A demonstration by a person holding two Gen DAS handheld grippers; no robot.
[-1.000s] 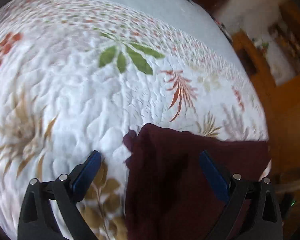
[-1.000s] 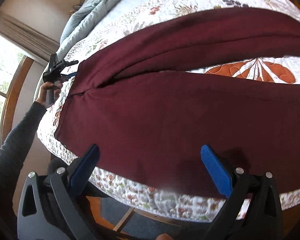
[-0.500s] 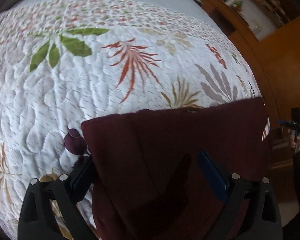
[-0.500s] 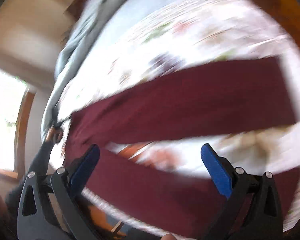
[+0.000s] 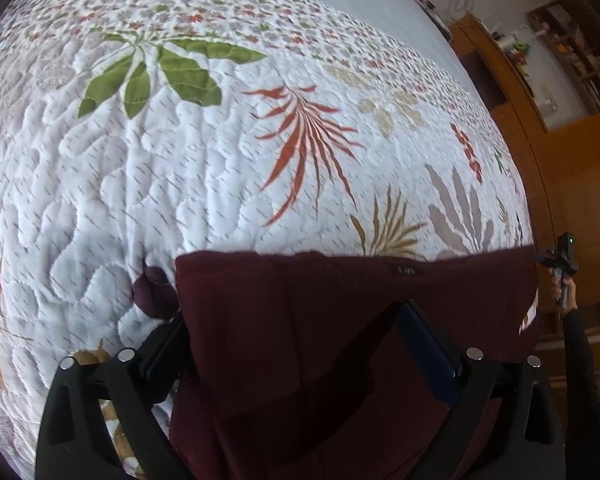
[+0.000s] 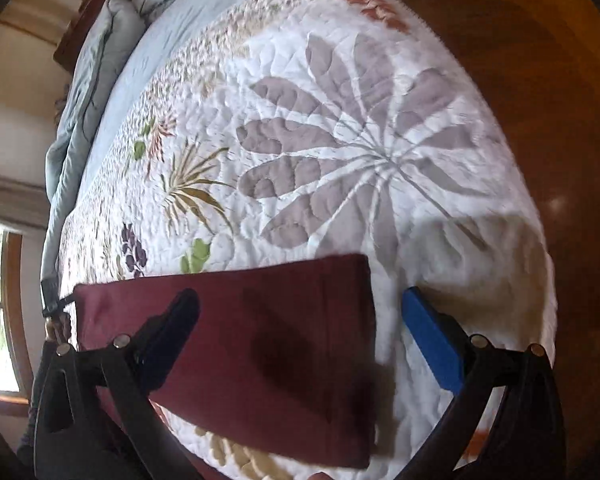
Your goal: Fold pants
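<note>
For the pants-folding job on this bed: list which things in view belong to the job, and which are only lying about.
Part of the job:
maroon pants, laid across the near edge of the quilt
left gripper, open over one end of the pants
right gripper, open over the other end

Just lying about:
leaf-print quilt beneath
grey bedding bunched at the far end
wooden shelves

Pants now doubled leg over leg, right claw shifted hemward.
</note>
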